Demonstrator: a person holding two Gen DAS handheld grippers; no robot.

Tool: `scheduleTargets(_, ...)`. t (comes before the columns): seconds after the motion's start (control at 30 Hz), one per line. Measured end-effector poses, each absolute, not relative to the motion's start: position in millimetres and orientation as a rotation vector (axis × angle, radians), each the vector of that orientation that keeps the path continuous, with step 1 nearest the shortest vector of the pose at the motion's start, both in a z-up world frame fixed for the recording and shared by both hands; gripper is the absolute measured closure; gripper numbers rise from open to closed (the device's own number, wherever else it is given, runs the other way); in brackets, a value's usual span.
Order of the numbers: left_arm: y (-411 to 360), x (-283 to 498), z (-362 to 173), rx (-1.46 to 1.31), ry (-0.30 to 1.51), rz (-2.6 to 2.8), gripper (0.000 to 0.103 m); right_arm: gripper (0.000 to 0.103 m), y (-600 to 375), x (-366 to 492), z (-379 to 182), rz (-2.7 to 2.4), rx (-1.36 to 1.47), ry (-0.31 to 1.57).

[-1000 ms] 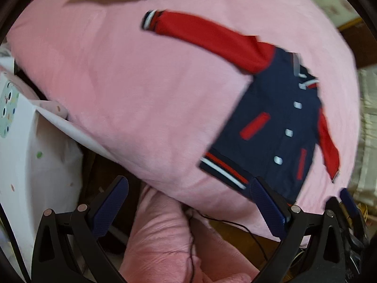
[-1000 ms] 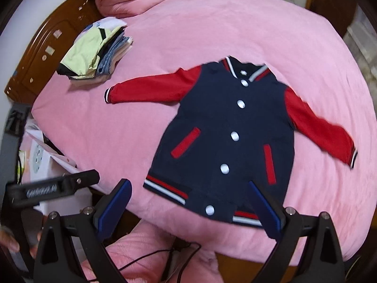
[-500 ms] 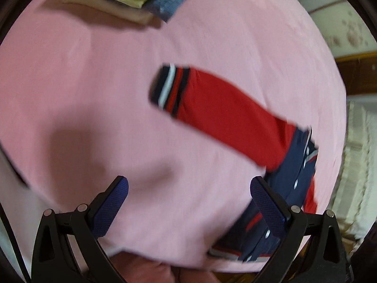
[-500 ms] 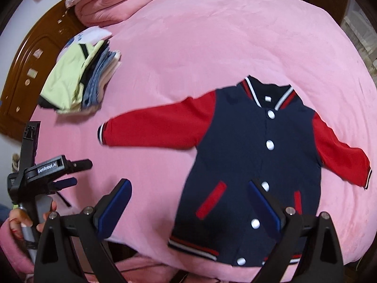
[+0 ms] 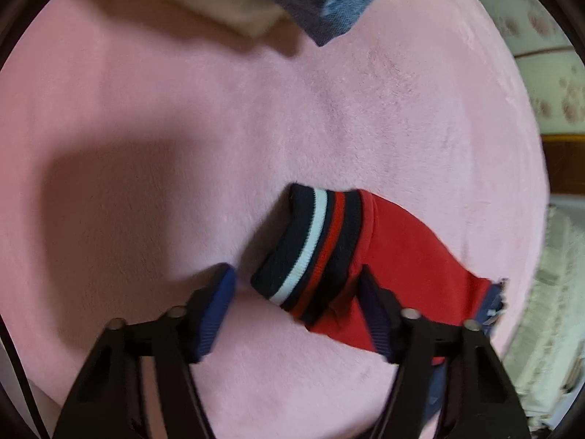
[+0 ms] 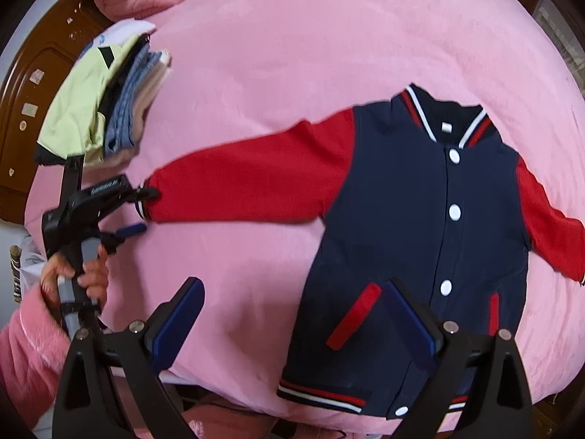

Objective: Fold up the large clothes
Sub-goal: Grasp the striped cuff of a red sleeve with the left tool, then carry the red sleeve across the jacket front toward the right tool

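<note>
Both grippers have come down over the bed since the earlier frames, and the left gripper (image 5: 292, 292) has travelled to the striped cuff (image 5: 310, 252) of the left red sleeve (image 6: 252, 172). Its jaws have just been closing and now stand half spread, with the cuff between them; the pads do not seem to press it yet. The right gripper (image 6: 292, 314) hangs with its jaws wide apart above the near hem of the varsity jacket (image 6: 420, 226), holding nothing.

That jacket lies flat and buttoned on the pink blanket (image 6: 292, 36), collar far, hem near, both sleeves stretched out to the sides. A stack of folded clothes (image 6: 109, 102) sits at the far left, near the cuff.

I judge the jacket soft, limp and fairly light, with a thicker fleece body. The ribbed cuff is a good place to hold: it is thick and grips well. A pinch too deep may also catch the plush blanket.
</note>
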State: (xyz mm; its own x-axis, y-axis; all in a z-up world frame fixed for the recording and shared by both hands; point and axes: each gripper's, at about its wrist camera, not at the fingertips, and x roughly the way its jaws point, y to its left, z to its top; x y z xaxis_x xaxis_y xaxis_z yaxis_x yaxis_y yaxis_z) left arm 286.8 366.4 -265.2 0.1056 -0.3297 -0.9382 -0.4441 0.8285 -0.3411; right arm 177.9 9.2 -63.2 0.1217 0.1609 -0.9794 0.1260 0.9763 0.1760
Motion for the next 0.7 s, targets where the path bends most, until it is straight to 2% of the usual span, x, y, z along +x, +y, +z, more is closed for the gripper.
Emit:
scheduleTargets(0.03,361,288,-263,-0.624,1.488,0.094,0.054,0.005,8,176,-64,0.028,0.236,1.459)
scheduleTargets(0.23,325,291,-225,-0.407,1.438,0.123,0.068,0.005,-8,168,-61,0.061,0.251,1.457)
scheduleTargets(0.43,285,271,-153,-0.442,1.292,0.077,0.072,0.005,-42,167,-53,0.110,0.267,1.414)
scheduleTargets(0.7,158,240,-75,-0.415,1.177,-0.153,0.072,0.005,-115,154,-43,0.102,0.298,1.310)
